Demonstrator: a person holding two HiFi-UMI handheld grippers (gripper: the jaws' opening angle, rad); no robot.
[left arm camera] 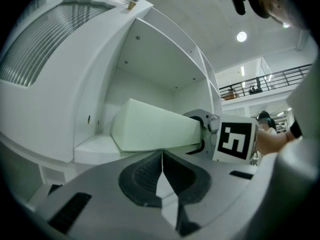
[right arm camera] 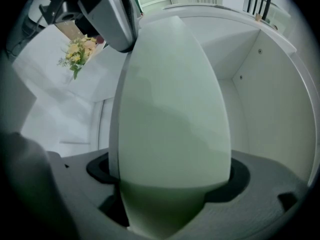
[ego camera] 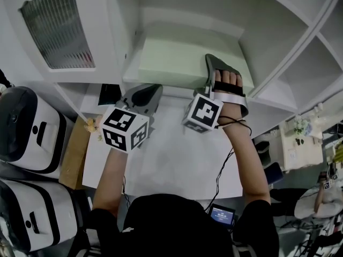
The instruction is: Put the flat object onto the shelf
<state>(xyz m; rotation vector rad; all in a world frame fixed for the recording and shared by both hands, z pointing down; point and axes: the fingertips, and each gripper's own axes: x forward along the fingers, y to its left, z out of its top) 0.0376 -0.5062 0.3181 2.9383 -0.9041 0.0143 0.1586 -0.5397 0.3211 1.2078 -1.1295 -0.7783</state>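
Two grippers: both up at the front of the white shelf (ego camera: 187,15), above the white table (ego camera: 171,159).
Flat slab (ego camera: 177,58): pale green, thick, plain. Far part sits inside the shelf's open compartment; near edge is at the shelf's front lip.
Slab contact w/ shelf: can't tell if it lies fully on the compartment floor or is a bit lifted at the front.
R gripper (ego camera: 218,75): clamped on the slab's near edge, at the right end of the shelf opening. Jaws are apart only by the slab's thickness, one on top, one under.
R gripper view: slab (right arm camera: 172,109) fills the gap btwn the jaws of the R gripper (right arm camera: 170,184), and its dark fingers (right arm camera: 100,170) press both faces. Slab runs from the fingers straight into the shelf (right arm camera: 260,109).
L gripper (ego camera: 143,95): at the shelf's front lip, by the left end of the opening, near the slab's front-left corner.
L gripper view: jaws of the L gripper (left arm camera: 161,164) are pressed together, fingers (left arm camera: 142,176) meeting w/ nothing btwn them. Slab (left arm camera: 155,129) is ahead of and above the tips, not held by them.
Flowers (right arm camera: 80,51): small yellow bunch, down left of the shelf, beside the table.
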